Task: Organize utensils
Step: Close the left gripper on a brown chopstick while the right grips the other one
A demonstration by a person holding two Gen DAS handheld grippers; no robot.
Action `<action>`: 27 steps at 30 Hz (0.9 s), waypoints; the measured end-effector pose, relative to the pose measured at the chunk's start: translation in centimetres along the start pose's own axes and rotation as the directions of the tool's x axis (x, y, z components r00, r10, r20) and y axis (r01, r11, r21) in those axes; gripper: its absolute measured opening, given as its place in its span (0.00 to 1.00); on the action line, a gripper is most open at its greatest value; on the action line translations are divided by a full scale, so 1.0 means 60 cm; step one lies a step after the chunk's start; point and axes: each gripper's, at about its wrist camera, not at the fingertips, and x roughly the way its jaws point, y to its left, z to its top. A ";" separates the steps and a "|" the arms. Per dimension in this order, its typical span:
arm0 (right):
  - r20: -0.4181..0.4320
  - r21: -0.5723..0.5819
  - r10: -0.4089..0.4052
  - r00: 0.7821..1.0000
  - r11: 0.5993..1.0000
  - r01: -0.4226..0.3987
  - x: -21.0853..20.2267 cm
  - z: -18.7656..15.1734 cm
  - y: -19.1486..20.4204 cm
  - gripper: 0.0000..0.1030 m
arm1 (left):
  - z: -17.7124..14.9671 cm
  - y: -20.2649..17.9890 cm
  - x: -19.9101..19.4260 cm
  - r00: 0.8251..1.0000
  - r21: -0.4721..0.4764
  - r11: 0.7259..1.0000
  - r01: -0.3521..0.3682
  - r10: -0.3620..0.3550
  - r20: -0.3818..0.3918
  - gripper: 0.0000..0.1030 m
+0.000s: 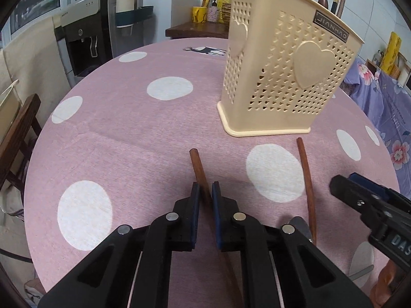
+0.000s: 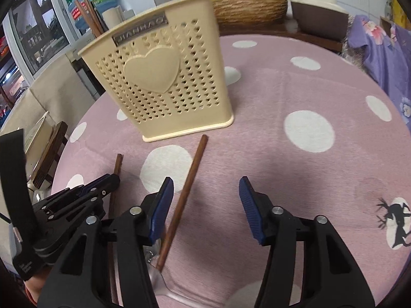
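Left tongs (image 1: 205, 192) clamp one wooden-handled utensil (image 1: 196, 163) at lower centre; right tongs (image 2: 206, 190) gape around another (image 2: 190, 177) (neither yet in the holder (image 1: 282, 71)).

Both wrist views look steeply down, close, sharing the utensil holder (image 1: 287, 74).

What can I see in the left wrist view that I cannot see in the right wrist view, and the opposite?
Only the left wrist view shows the left tool shut on a wooden handle, plus a yellow cup behind the table.

Only the right wrist view shows the right tool open over the other wooden handle, and a woven basket.

Both show the beige utensil holder and the pink dotted tablecloth.
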 end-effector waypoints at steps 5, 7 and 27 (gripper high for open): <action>-0.051 -0.001 -0.023 0.998 1.000 0.022 0.034 0.005 0.024 0.41 | -0.001 0.000 -0.001 1.000 0.000 1.000 0.005 -0.005 0.006 0.11; -0.051 0.002 -0.050 0.997 0.999 0.050 0.043 0.006 0.028 0.37 | -0.001 0.000 -0.001 1.000 0.000 1.000 0.006 -0.006 0.006 0.11; -0.019 0.154 -0.041 0.999 0.987 0.044 0.054 0.028 -0.009 0.09 | 0.012 -0.015 0.010 1.000 0.001 1.000 -0.013 0.013 0.006 0.10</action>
